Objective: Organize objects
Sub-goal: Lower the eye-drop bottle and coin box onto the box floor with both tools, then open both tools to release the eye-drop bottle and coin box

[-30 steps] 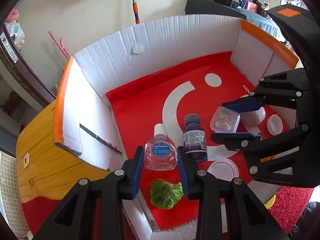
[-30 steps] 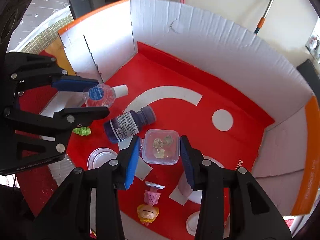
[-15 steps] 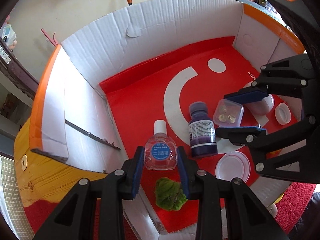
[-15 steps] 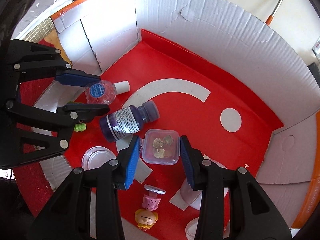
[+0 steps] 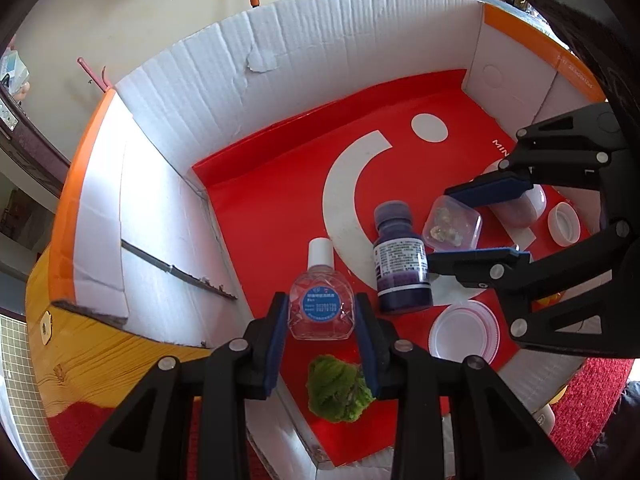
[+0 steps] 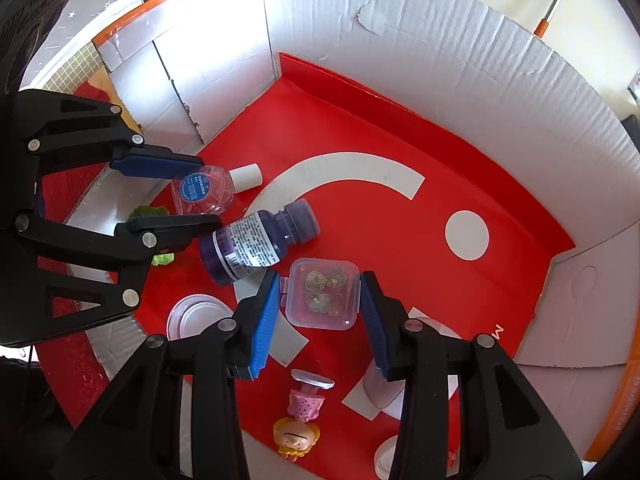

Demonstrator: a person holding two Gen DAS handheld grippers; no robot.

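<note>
Both grippers are low inside a cardboard box (image 5: 304,52) with a red floor. My left gripper (image 5: 322,320) straddles a clear eye-drop bottle (image 5: 321,308) with a blue label and white cap; small gaps show beside the pads, so it is open around it. My right gripper (image 6: 320,304) straddles a small clear lidded case (image 6: 324,298) of trinkets, also with gaps, open. A purple bottle (image 5: 400,268) lies between them. The eye-drop bottle (image 6: 204,188), purple bottle (image 6: 256,240) and left gripper (image 6: 176,196) show in the right wrist view, and the case (image 5: 454,226) and right gripper (image 5: 480,224) in the left wrist view.
On the box floor lie a green crumpled leaf toy (image 5: 340,388), a white round lid (image 5: 464,334), a white cap (image 5: 564,224), a pink-and-yellow doll figure (image 6: 300,420) and a translucent white jar (image 5: 520,204). White box walls (image 6: 400,60) surround the floor.
Both grippers have moved down and deeper into the box, keeping the eye-drop bottle and the clear case between their fingers. The objects on the floor lie where they did.
</note>
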